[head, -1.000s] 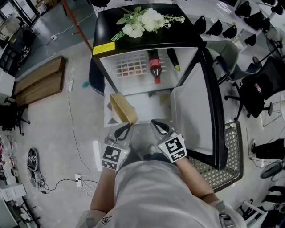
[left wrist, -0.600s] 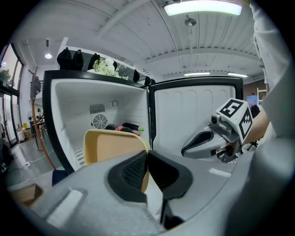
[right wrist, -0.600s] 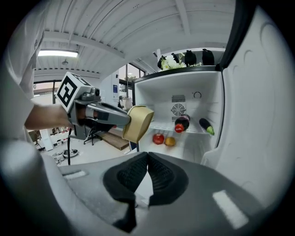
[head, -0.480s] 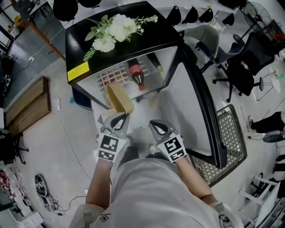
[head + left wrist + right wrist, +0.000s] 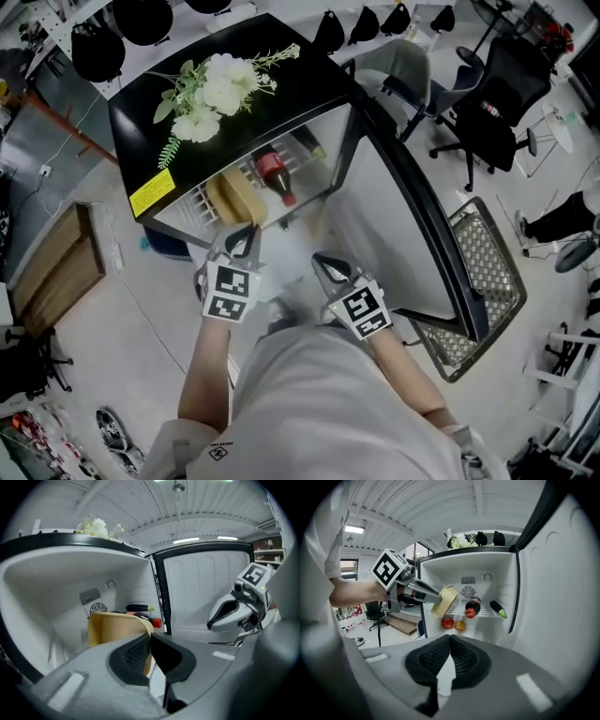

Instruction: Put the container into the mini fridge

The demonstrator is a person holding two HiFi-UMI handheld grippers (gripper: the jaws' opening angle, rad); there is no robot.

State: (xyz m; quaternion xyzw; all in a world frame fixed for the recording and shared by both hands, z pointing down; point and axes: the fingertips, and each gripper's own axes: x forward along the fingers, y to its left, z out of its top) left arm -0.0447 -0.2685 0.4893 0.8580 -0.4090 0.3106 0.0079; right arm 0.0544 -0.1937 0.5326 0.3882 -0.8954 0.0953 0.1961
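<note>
A tan container (image 5: pixel 236 195) hangs at the mouth of the black mini fridge (image 5: pixel 309 75), level with the wire shelf. My left gripper (image 5: pixel 246 236) is shut on its near rim. In the left gripper view the container (image 5: pixel 115 626) fills the space just past the pinched jaws of that gripper (image 5: pixel 150 641). My right gripper (image 5: pixel 325 265) hovers to the right, in front of the open door (image 5: pixel 394 234); its jaws (image 5: pixel 450 641) are shut with nothing between them. From the right gripper view the container (image 5: pixel 445 600) tilts in the left gripper (image 5: pixel 425 592).
On the shelf lie a cola bottle (image 5: pixel 472 606) and an eggplant (image 5: pixel 498 609); a tomato (image 5: pixel 447 622) and an orange (image 5: pixel 460 625) sit below. White flowers (image 5: pixel 214 89) rest on the fridge top. A wire basket (image 5: pixel 483 281) stands behind the door, a wooden crate (image 5: pixel 52 272) at left.
The left gripper has carried the container forward, from in front of the fridge up to the shelf opening. The right gripper has stayed near the door, still shut.
</note>
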